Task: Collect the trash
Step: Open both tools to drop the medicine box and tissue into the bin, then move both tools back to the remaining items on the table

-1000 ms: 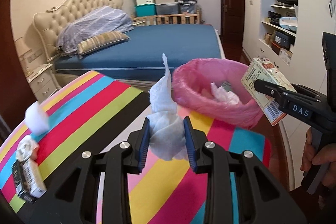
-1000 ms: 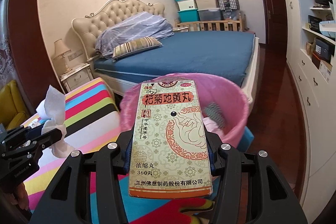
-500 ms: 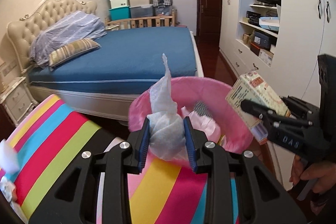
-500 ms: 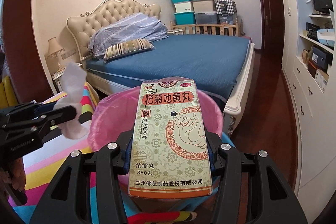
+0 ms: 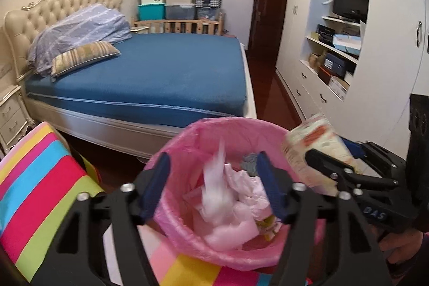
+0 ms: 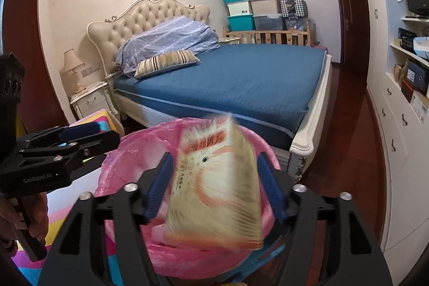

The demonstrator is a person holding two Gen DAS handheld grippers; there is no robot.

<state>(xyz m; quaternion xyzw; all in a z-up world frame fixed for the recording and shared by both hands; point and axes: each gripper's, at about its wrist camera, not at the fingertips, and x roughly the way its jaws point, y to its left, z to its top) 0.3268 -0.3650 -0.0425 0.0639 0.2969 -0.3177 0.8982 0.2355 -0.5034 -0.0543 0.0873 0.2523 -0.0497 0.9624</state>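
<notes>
A pink-lined trash bin (image 5: 228,122) sits just beyond the striped table. My left gripper (image 5: 213,156) hovers over it, jaws opening; a white tissue (image 5: 217,192), blurred, drops free between the pads onto other crumpled paper inside. My right gripper (image 6: 214,156) is also above the bin (image 6: 150,133), jaws opening, and the medicine box (image 6: 214,192) is blurred and tipping down, clear of both pads. In the left wrist view the right gripper (image 5: 329,152) is at the bin's right rim with the box (image 5: 311,141) beside it. The left gripper (image 6: 107,132) shows at the bin's left.
A striped cloth (image 5: 40,178) covers the table on the left. A blue bed (image 5: 161,77) stands behind the bin, with a nightstand (image 6: 91,101) by it. White cupboards and shelves (image 5: 335,58) line the right wall. A person's hand (image 6: 34,216) holds the left gripper's handle.
Both grippers moved from over the table to above the bin and opened. The tissue left the left pads and the box slipped from the right pads; both are falling.
</notes>
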